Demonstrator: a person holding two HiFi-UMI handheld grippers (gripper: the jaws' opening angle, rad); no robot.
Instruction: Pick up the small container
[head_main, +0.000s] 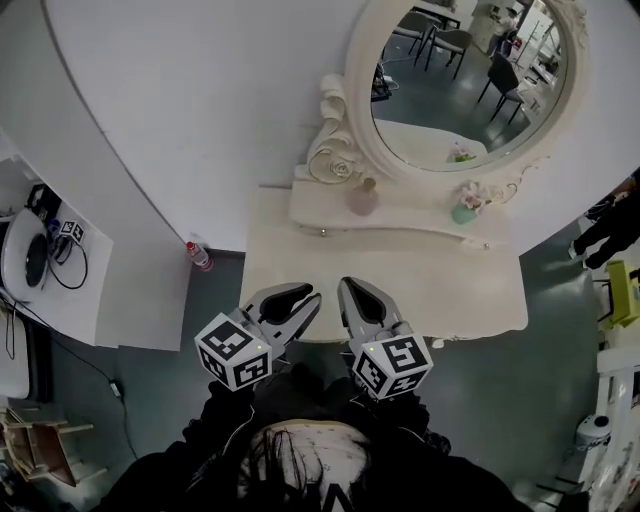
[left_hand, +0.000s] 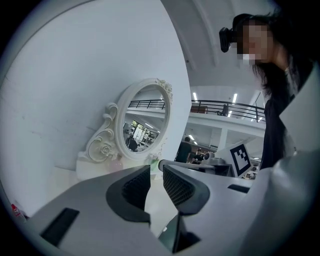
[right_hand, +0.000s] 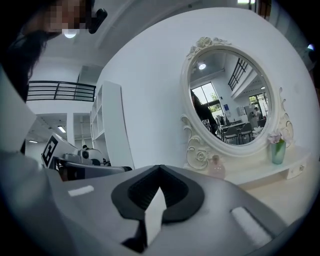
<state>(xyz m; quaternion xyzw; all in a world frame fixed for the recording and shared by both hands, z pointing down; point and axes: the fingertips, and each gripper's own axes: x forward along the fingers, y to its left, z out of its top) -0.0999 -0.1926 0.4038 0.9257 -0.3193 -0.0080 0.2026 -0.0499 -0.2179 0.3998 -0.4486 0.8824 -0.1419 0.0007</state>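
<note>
**Head view.** A small pale pink round container (head_main: 362, 200) stands on the raised cream shelf (head_main: 420, 225) of a cream dressing table (head_main: 470, 290). It sits just below the oval mirror in a white scrolled frame (head_main: 352, 110). Further right on the same shelf is a small teal glass vase (head_main: 464, 212) holding pale pink flowers. On the grey floor to the left of the table stands a clear bottle with a red cap (head_main: 198, 256); its label is too small to read. The left gripper (head_main: 312, 297) and the right gripper (head_main: 347, 287) hover side by side over the table's near edge, well apart from the container. Each carries a cube printed with black-and-white square patterns.

**Left gripper view.** The left gripper (left_hand: 156, 170) has its ribbed jaws drawn in to a thin slit, with nothing between them. They point toward the mirror (left_hand: 145, 120).

**Right gripper view.** The right gripper (right_hand: 160, 168) has its jaws clenched tip to tip and grasps nothing. Beyond them the pink container (right_hand: 216, 167) stands at the foot of the mirror frame; what is inside it cannot be made out. The teal vase (right_hand: 278, 150), with its flowers, is off to the right.
</note>
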